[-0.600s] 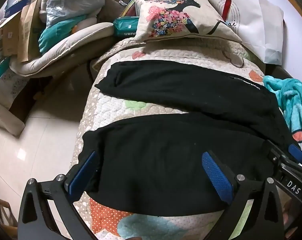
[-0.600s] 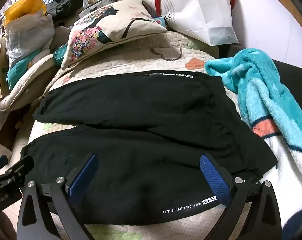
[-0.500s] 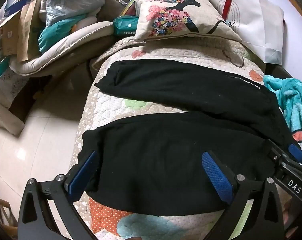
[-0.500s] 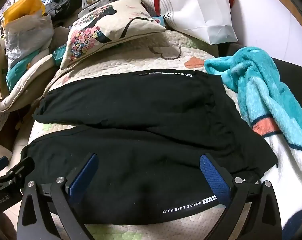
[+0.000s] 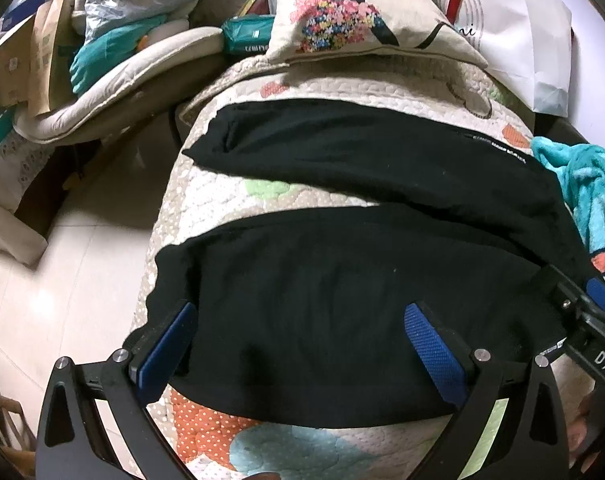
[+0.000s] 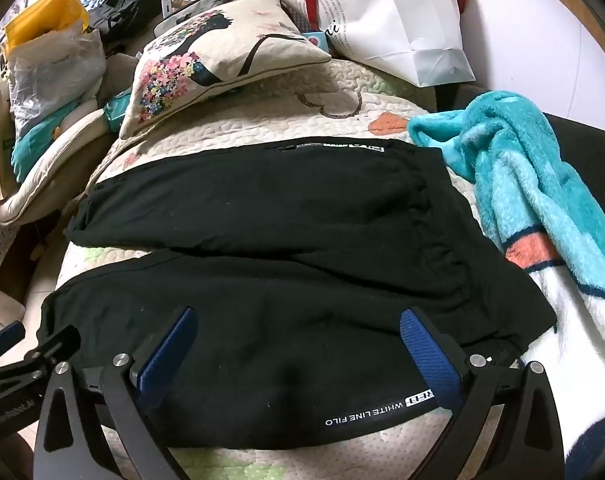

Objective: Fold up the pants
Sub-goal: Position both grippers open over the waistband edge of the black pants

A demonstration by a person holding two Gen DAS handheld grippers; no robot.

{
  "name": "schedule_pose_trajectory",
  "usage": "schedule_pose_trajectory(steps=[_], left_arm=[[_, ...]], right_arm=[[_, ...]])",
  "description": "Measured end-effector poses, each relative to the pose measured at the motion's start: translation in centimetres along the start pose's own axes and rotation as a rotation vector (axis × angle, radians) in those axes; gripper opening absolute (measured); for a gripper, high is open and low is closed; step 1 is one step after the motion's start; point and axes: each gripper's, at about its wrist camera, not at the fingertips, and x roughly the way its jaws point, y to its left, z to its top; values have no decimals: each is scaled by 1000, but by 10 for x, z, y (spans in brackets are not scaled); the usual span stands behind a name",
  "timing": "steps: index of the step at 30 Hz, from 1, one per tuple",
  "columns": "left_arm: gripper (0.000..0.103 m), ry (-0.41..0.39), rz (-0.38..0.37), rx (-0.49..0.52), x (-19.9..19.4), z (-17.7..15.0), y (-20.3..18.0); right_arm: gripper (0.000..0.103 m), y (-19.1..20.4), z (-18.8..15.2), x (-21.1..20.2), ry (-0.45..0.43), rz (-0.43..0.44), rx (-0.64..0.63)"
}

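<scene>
Black pants (image 5: pixel 342 264) lie spread flat on a quilted bed, both legs pointing left, the waistband at the right (image 6: pixel 442 220). White lettering marks the near leg's edge (image 6: pixel 378 408). My left gripper (image 5: pixel 302 332) is open and empty, its blue pads just above the near leg's left part. My right gripper (image 6: pixel 298 336) is open and empty over the near leg's right part, close to the waist. Each gripper shows at the edge of the other's view.
A flower-print pillow (image 5: pixel 342 12) and a white paper bag (image 6: pixel 386 20) sit at the bed's head. A teal fleece blanket (image 6: pixel 534 184) lies right of the pants. Cushions and bags pile up at the left (image 5: pixel 102 60). Tiled floor (image 5: pixel 62 280) lies beyond the bed's left edge.
Both grippers have shifted very slightly over the pants. The pants have not moved, and both jaws stay open.
</scene>
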Motion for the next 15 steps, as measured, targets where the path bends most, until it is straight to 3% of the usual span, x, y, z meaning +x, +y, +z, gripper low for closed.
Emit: schedule_pose_trajectory(steps=[15], left_arm=[[103, 41, -4, 14, 6, -2, -1]], right_arm=[[103, -2, -2, 3, 10, 0, 14]])
